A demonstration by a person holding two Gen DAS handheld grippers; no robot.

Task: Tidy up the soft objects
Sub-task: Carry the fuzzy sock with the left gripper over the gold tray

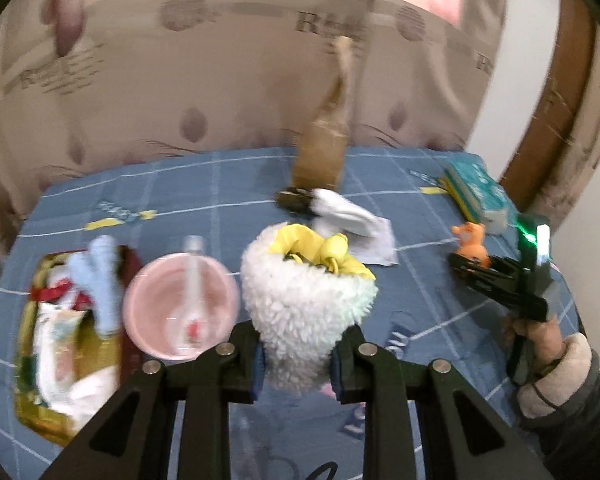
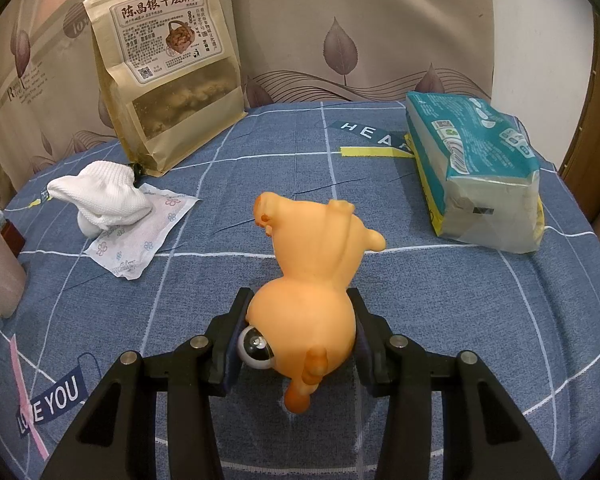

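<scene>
Shaggy white mitt [image 1: 308, 312] pinched in left hand-held gripper [image 1: 297, 364], rubbery orange toy [image 2: 312, 284] in right hand-held gripper [image 2: 298, 340].

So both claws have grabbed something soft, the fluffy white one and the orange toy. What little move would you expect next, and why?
Probably the left gripper carries the fluffy white toy over to the yellow basket on the left, past the pink bowl. The basket already holds soft things, and the toy is clamped and lifted.

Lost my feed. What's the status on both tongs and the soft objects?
Left tongs shut on fluffy white plush, lifted. Right tongs shut on orange squeeze toy. White sock loose on table. Nothing in the way.
</scene>
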